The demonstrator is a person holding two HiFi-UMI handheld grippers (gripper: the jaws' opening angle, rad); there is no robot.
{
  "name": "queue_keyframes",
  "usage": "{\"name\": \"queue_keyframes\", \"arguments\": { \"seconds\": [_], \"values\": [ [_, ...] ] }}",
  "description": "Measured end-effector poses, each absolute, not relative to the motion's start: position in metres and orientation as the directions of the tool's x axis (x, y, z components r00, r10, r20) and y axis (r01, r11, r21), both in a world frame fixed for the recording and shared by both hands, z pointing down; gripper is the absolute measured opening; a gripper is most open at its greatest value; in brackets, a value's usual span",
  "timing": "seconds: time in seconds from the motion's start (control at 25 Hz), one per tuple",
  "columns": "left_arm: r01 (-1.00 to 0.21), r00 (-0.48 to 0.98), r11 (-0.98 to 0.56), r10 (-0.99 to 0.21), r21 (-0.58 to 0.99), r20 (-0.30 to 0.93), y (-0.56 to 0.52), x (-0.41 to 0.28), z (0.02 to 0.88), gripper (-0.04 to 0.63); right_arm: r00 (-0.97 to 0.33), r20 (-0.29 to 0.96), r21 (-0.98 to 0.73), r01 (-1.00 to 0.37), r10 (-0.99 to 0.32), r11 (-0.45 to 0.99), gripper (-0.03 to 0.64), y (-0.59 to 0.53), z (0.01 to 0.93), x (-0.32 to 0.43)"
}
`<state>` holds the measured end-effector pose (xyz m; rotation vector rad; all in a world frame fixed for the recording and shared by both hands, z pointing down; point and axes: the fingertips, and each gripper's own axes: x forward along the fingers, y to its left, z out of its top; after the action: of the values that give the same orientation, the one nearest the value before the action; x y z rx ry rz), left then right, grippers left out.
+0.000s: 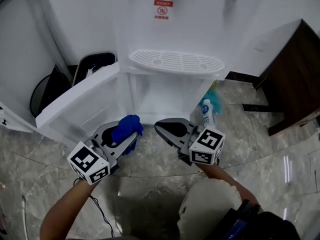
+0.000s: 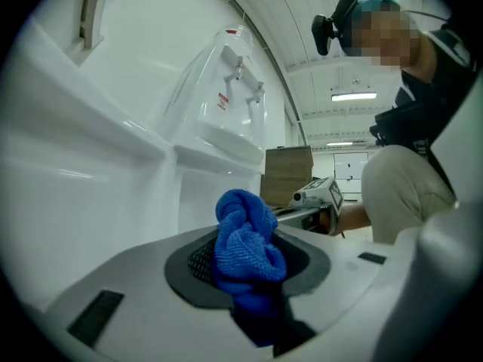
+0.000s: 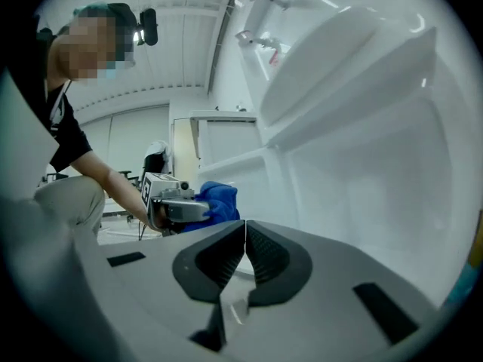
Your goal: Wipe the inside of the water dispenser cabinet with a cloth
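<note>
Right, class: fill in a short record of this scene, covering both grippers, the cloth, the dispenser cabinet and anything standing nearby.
left gripper: shut on the blue cloth
right gripper: shut, empty
water dispenser: white, drip tray above the cabinet
cabinet: open, door swung to the head view's left
cloth position: just in front of the cabinet opening
spray bottle: upright beside the cabinet's right side
bin: dark, left of the dispenser
</note>
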<state>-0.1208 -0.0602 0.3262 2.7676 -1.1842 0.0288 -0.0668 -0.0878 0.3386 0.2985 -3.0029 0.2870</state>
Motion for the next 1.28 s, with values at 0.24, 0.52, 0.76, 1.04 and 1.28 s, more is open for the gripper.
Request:
{"name": "queue_keyframes", "arguments": {
  "seconds": [0.24, 0.52, 0.76, 1.04, 1.28],
  "values": [
    [-0.745, 0.667, -0.664, -0.743, 0.073, 0.058, -0.022, -0.143, 0.313, 0.126, -0.984, 0.175, -0.098, -0.056, -0.038, 0.994, -0.002, -0.051, 0.3, -0.099],
    [-0.796, 0.601, -0.605, -0.791, -0.002, 0.111, 0.011, -0.178, 0.306, 0.126, -0.965, 0.228, -0.111, 0.107, 0.13, 0.988, -0.002, -0.029, 0.287, -0.152],
    [-0.875, 0.485, -0.48, -0.871, 0.065, 0.082, 0.008, -0.211, 0.301, 0.126, -0.975, 0.151, -0.235, 0.127, 0.165, 0.964, -0.002, -0.015, 0.282, -0.202],
    [-0.877, 0.478, -0.473, -0.876, 0.083, 0.066, 0.008, -0.213, 0.303, 0.126, -0.995, 0.093, -0.215, 0.021, 0.042, 0.976, -0.002, -0.025, 0.278, -0.192],
    [-0.911, 0.382, -0.362, -0.921, 0.195, 0.073, 0.008, -0.23, 0.319, 0.126, -0.985, 0.147, -0.217, 0.057, 0.09, 0.975, -0.002, -0.014, 0.289, -0.191]
  ]
}}
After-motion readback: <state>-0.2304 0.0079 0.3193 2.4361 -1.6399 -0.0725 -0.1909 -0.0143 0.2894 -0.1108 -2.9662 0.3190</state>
